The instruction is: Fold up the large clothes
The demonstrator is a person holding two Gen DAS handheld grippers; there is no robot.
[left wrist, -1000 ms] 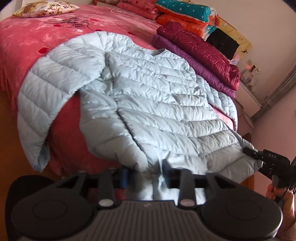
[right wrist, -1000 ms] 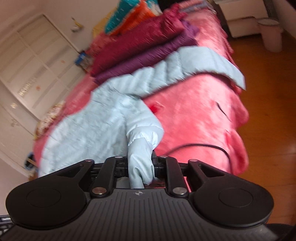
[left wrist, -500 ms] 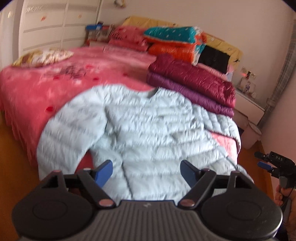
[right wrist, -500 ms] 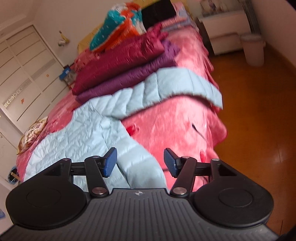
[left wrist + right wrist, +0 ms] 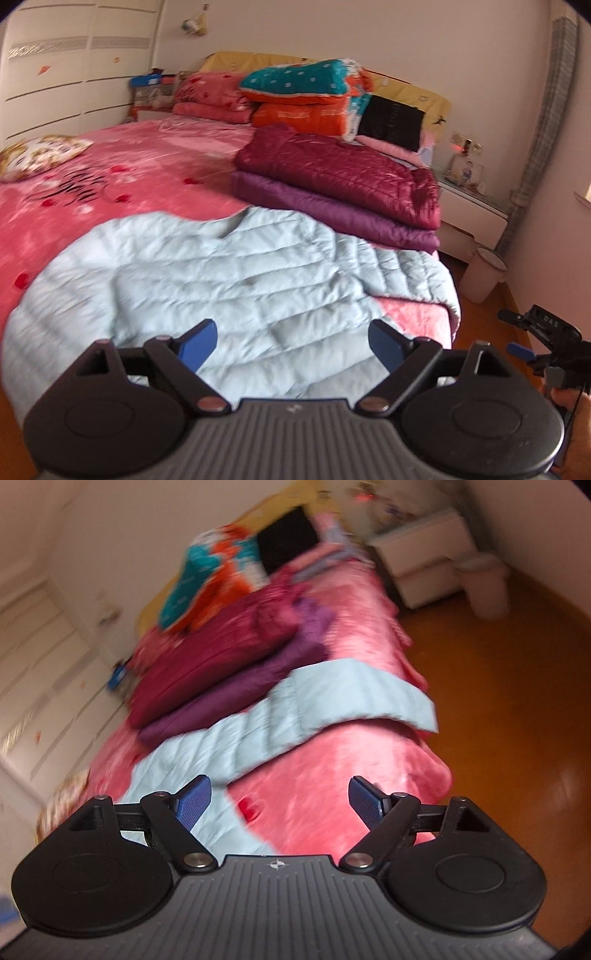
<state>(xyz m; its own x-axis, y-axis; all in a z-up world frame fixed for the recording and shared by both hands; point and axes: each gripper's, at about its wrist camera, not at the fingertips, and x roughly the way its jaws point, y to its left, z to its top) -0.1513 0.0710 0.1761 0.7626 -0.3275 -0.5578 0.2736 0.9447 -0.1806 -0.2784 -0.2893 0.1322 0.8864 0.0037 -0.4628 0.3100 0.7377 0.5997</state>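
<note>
Both jaws opening empty, left gripper (image 5: pixel 291 341) and right gripper (image 5: pixel 277 800): regrip the light-blue puffer jacket (image 5: pixel 236 280) sleeve (image 5: pixel 354 698) at the cuff, folding inward flat.

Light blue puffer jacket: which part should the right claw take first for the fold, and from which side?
Probably the sleeve cuff that hangs over the bed's floor-side edge. The light blue puffer jacket lies spread flat, so only that draped end offers a free edge. Bring the right claw, its jaws opening and empty, in from the floor side.
</note>
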